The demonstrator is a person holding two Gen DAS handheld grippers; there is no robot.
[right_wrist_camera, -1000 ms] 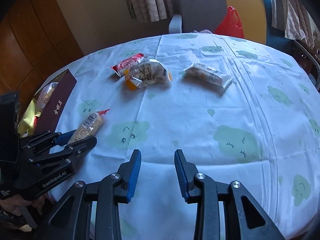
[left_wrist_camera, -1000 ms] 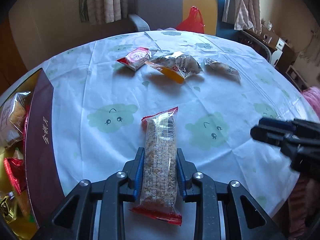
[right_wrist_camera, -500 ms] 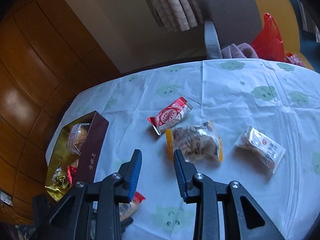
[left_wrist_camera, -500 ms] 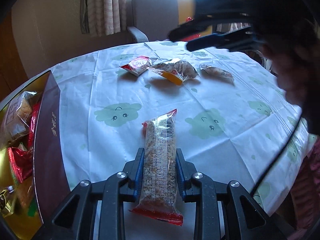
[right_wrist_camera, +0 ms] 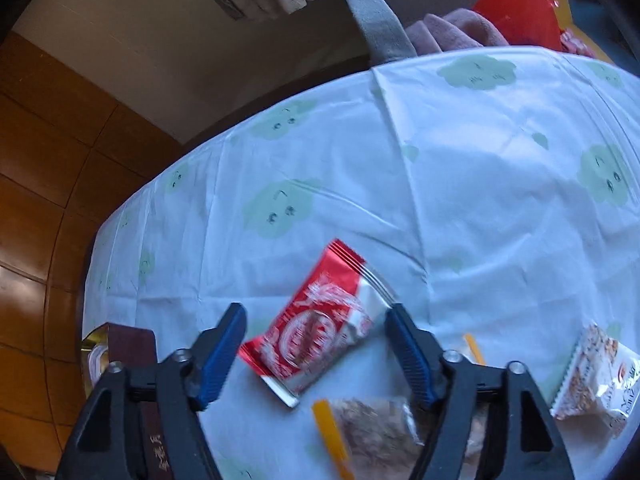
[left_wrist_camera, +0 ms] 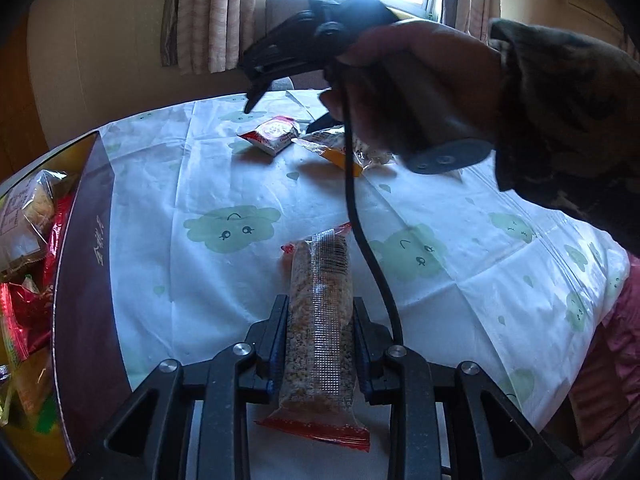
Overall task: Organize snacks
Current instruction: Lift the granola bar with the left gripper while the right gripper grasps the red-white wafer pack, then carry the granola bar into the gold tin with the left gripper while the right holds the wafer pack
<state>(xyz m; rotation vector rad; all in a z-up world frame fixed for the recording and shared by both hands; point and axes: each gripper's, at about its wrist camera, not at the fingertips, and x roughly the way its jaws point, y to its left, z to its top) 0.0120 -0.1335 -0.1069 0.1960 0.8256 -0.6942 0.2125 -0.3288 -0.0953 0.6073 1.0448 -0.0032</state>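
The right tongs [right_wrist_camera: 316, 356] are opening over the red snack packet [right_wrist_camera: 316, 320], which lies flat on the bench [right_wrist_camera: 460, 184]. The packet sits between the two blue pads, but the pads do not press on it. Its long side runs slanted, from low on the left to high on the right, so it lies partly across the gap and not along the fingers. I think the tongs would need to drop down, and maybe turn a bit, to pinch it across its short side.

Just beside it, on the near side, lies the clear packet with the orange edge [right_wrist_camera: 372, 436]. It is close enough to get bumped. A white packet [right_wrist_camera: 592, 376] lies further off to the right.

The left tongs [left_wrist_camera: 320, 344] are narrow and hold the long grain bar [left_wrist_camera: 320, 320], which points straight out along the fingers. The snack box [left_wrist_camera: 84, 280] is just to its left, with packets already inside.
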